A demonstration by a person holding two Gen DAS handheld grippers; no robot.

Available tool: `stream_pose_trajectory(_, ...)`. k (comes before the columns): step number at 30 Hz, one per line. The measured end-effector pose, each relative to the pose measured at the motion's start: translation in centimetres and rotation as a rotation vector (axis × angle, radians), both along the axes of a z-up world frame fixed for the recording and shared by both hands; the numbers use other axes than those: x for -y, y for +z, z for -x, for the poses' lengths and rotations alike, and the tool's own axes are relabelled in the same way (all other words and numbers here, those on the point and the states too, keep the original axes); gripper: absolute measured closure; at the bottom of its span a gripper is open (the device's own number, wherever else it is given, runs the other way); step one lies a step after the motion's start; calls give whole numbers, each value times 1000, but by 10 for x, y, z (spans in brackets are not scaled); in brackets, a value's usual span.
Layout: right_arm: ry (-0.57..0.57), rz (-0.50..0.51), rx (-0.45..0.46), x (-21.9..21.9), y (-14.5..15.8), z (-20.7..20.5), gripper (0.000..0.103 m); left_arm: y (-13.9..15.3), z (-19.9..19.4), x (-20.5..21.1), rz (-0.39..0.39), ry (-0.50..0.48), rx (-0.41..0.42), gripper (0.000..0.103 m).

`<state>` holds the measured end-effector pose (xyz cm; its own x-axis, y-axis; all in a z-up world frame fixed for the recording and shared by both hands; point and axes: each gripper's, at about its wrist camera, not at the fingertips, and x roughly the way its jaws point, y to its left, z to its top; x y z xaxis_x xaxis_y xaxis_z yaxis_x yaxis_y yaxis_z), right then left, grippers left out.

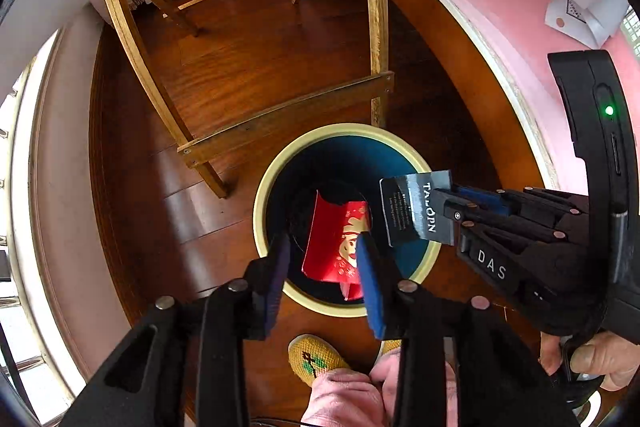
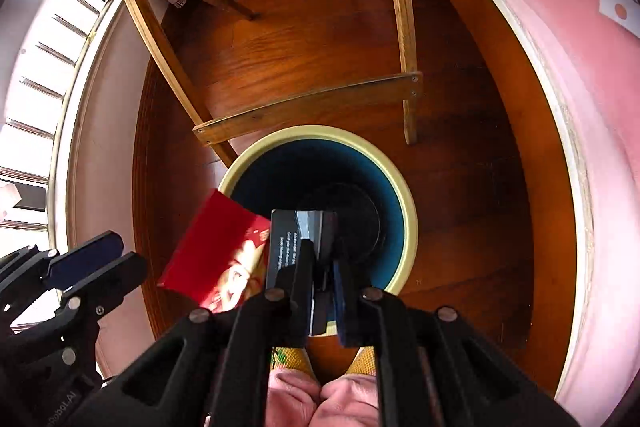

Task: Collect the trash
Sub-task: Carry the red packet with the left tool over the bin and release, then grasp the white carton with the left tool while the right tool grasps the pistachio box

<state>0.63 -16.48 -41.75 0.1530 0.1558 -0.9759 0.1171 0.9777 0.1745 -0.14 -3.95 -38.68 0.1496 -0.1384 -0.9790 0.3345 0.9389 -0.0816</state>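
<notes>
Two hand-held grippers poised over a waste bin, both pointing steeply down at the wooden floor.

The bin (image 1: 264,187), cream-rimmed with a dark blue inner wall, stands on the floor (image 1: 256,67) just in front of the lower crossbar of a wooden chair frame (image 1: 280,123); the person's yellow knitted slippers (image 1: 316,355) sit at its near side. Placing both tools directly above the mouth lets released trash fall inside rather than onto the boards.

Left hand-held gripper (image 1: 324,267): jaws standing apart with nothing pressed between the blue pads. The red printed packet (image 1: 336,239) is seen through the gap, free of both pads and over the bin's opening; in the right wrist view the same packet (image 2: 216,251) appears tilted beside the bin's near-left rim, so it is judged to be dropping, though whether it has settled on the bottom cannot be told.

Right hand-held gripper (image 2: 322,291): jaws narrow, with a black printed card box (image 2: 296,247) between the pads, held edge-on above the bin's near rim. Whether the pads press it firmly cannot be told; it has not dropped away.

Judged stage: one piece discarded, the second awaiting release. The likely risk is the box striking the rim and landing on the floor.
</notes>
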Motion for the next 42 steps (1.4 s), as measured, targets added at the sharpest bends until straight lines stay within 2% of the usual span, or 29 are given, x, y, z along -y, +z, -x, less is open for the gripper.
stream_pose_trajectory(2, -6, -14, -1, 4, -13, -1, 60, -12, -5, 1, -15, 11, 0, 35)
stream_pose_trajectory(4, -4, -22, -1, 6, -19, -2, 49, -17, -9, 0, -26, 32, -5, 33)
stream_pose_trajectory(9, -14, -11, 9, 7, -7, -3, 48, -2, -10, -8, -42, 84, 17, 19)
stream_pose_trajectory(14, -22, 1, 46, 10, 31, 0, 48, 35, -6, -18, -36, 135, 59, 11)
stream_pose_trajectory(18, -13, 11, 46, 11, 74, 3, 47, 81, 1, -20, -32, 153, 75, 11)
stream_pose_trajectory(28, 44, 8, 119, 12, 223, 22, 41, 240, 23, -27, 15, 198, 165, 11)
stream_pose_trajectory(31, 73, -10, 178, 10, 270, 24, 35, 287, 28, -32, 36, 227, 212, 11)
stream_pose_trajectory(36, 139, -20, 302, 5, 338, 21, 33, 359, 28, -43, 58, 283, 291, 11)
stream_pose_trajectory(42, 207, -34, 442, -8, 400, 8, 32, 417, 24, -61, 33, 396, 386, 11)
